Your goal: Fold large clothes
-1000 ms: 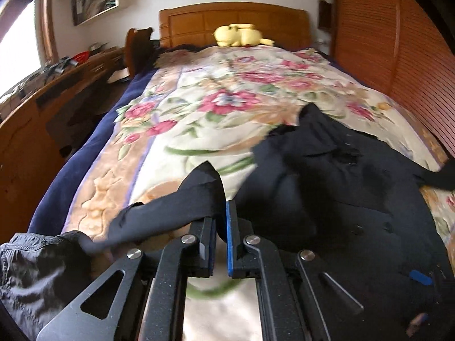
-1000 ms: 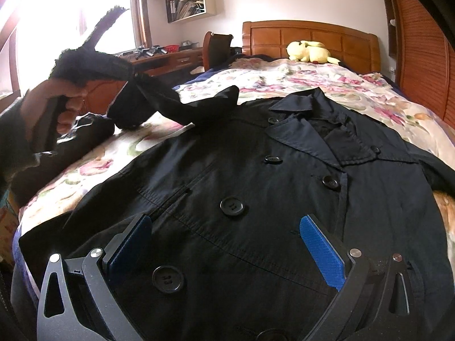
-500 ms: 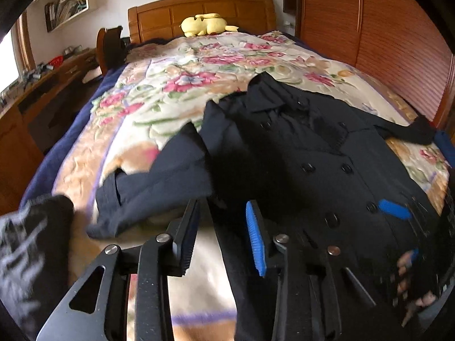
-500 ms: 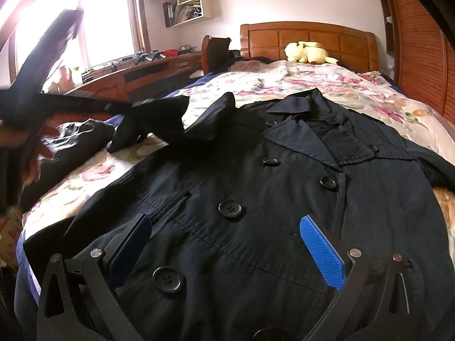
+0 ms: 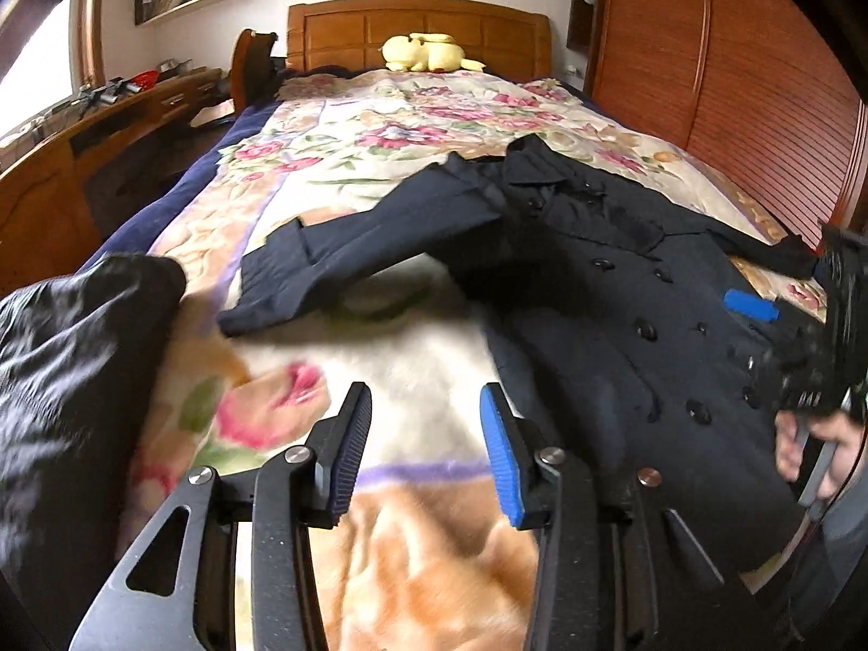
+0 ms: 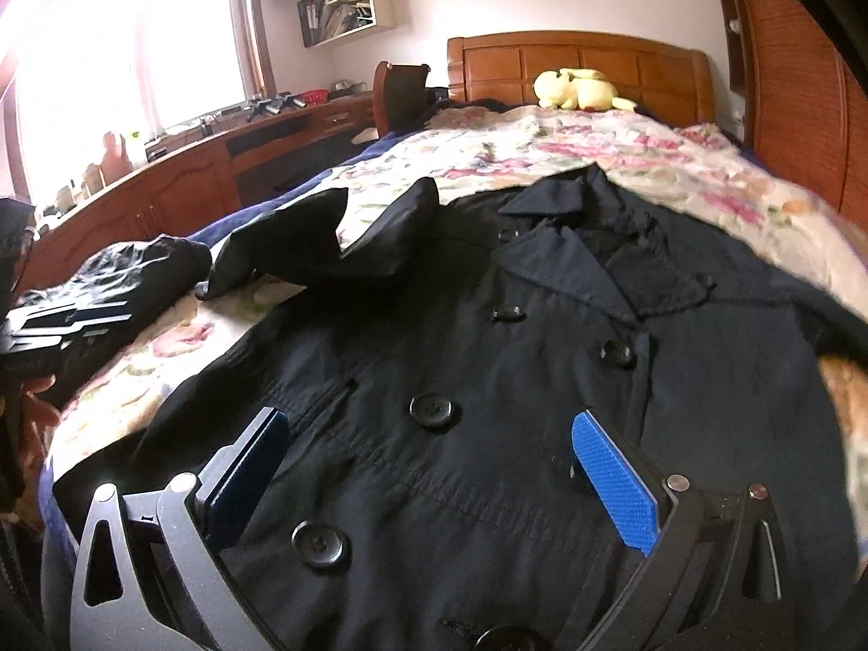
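Note:
A black double-breasted coat point(image 6: 488, 380) lies face up on the floral bedspread point(image 5: 380, 125), collar toward the headboard. Its left sleeve point(image 5: 336, 255) is stretched out flat to the left on the bedspread; in the right wrist view the sleeve point(image 6: 304, 244) lies bunched beside the coat's shoulder. My left gripper point(image 5: 426, 445) is open and empty, above the bedspread just left of the coat's hem. My right gripper point(image 6: 428, 466) is open, low over the coat's front between the buttons; it also shows at the right edge of the left wrist view point(image 5: 814, 325).
Another dark garment point(image 5: 70, 358) lies heaped at the bed's near left corner. A yellow plush toy point(image 5: 423, 51) sits by the wooden headboard. A wooden desk point(image 6: 179, 184) with clutter runs along the left wall; a wooden wardrobe point(image 5: 732, 70) stands close on the right.
My left gripper was shut on the sleeve a second ago; it has opened, let the sleeve drop onto the bedspread, and pulled back toward the bed's foot. The right gripper has stayed open over the coat.

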Demonstrator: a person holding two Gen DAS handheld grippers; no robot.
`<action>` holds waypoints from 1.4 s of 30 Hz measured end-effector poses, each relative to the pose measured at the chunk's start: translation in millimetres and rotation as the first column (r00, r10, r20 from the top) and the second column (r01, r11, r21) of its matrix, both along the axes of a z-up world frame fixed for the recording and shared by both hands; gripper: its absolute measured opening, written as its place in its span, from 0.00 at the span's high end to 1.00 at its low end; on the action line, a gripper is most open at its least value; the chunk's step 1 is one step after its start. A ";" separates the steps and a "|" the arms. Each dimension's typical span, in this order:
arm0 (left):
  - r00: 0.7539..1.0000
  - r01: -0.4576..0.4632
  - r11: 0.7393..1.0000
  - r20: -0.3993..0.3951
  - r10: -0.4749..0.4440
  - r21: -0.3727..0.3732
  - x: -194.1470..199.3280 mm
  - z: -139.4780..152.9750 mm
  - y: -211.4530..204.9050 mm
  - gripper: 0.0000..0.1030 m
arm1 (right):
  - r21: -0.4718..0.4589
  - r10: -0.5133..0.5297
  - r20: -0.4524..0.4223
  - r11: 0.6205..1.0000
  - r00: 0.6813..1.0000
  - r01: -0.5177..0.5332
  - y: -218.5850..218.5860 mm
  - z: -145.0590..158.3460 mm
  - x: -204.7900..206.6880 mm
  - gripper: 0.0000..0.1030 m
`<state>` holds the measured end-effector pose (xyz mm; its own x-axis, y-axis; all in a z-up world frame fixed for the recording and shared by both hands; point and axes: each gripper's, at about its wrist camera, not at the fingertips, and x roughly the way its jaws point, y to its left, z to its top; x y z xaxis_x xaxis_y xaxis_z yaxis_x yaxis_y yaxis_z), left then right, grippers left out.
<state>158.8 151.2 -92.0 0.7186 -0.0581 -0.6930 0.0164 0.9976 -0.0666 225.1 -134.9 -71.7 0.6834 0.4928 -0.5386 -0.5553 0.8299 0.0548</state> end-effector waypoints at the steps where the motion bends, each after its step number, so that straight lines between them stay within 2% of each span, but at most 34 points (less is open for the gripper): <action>1: 1.000 -0.007 1.000 0.005 0.007 -0.010 -4.0 -1.0 5.2 0.59 | -0.005 0.006 0.005 1.000 1.000 -0.006 4.1 6.2 -0.7 0.00; 8: 0.998 -0.042 0.998 0.041 0.043 -0.042 -29.5 -6.9 31.9 0.57 | -0.053 0.118 0.047 0.992 0.992 -0.116 59.3 54.6 -3.8 0.00; 12: 0.997 -0.063 0.997 0.048 0.065 -0.043 -44.2 -9.7 48.6 0.57 | -0.153 0.226 0.067 0.965 0.972 -0.214 114.9 63.5 -0.4 0.00; 14: 0.995 -0.080 0.996 0.048 0.082 -0.037 -51.9 -12.2 58.5 0.57 | -0.182 0.265 0.047 0.950 0.963 -0.253 146.1 62.5 7.3 0.00; 18: 0.992 -0.112 0.992 0.044 0.115 -0.056 -64.9 -16.3 76.8 0.56 | -0.259 0.308 0.045 0.922 0.950 -0.287 202.4 54.6 22.9 0.01; 23: 0.990 -0.132 0.989 0.041 0.135 -0.067 -77.1 -21.5 93.8 0.55 | -0.338 0.351 0.046 0.886 0.935 -0.317 251.4 41.3 41.7 0.01; 27: 0.989 -0.140 0.989 0.042 0.143 -0.055 -83.7 -24.9 99.3 0.54 | -0.415 0.350 -0.017 0.850 0.936 -0.326 276.7 14.0 70.2 0.01; 30: 0.989 -0.140 0.989 0.037 0.142 -0.054 -86.0 -27.5 101.9 0.53 | -0.505 0.298 -0.093 0.808 0.950 -0.303 291.2 -16.1 96.5 0.01; 32: 0.989 -0.140 0.988 0.034 0.142 -0.061 -86.5 -28.4 102.3 0.52 | -0.527 0.276 -0.127 0.795 0.953 -0.301 293.3 -29.5 109.5 0.04; 33: 0.989 -0.139 0.988 0.032 0.141 -0.062 -86.1 -28.7 102.0 0.52 | -0.529 0.264 -0.145 0.794 0.953 -0.301 292.8 -34.4 115.5 0.09; 35: 0.990 -0.133 0.989 0.029 0.135 -0.061 -85.0 -29.1 100.0 0.52 | -0.530 0.250 -0.148 0.797 0.957 -0.290 293.5 -35.5 123.5 0.29; 37: 0.990 -0.139 0.989 0.032 0.141 -0.052 -84.3 -29.2 96.9 0.52 | -0.515 0.252 -0.116 0.812 0.961 -0.275 289.8 -27.4 123.7 0.79; 38: 0.989 -0.142 0.989 0.033 0.144 -0.051 -83.9 -29.3 96.2 0.52 | -0.498 0.255 -0.090 0.826 0.963 -0.265 287.0 -19.2 123.0 0.86; 39: 0.989 -0.144 0.988 0.030 0.145 -0.053 -83.3 -29.7 94.8 0.52 | -0.466 0.260 -0.065 0.846 0.963 -0.260 284.2 -8.8 122.8 0.89; 42: 0.990 -0.136 0.988 0.024 0.138 -0.068 -78.9 -31.6 88.6 0.52 | -0.335 0.259 -0.006 0.909 0.966 -0.246 259.9 27.2 120.9 0.90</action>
<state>79.9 239.8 -123.6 0.7421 -0.0025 -0.6703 -0.1175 0.9840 -0.1338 346.1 125.1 -44.5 0.5825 0.4499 -0.6769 -0.7449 0.6287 -0.2232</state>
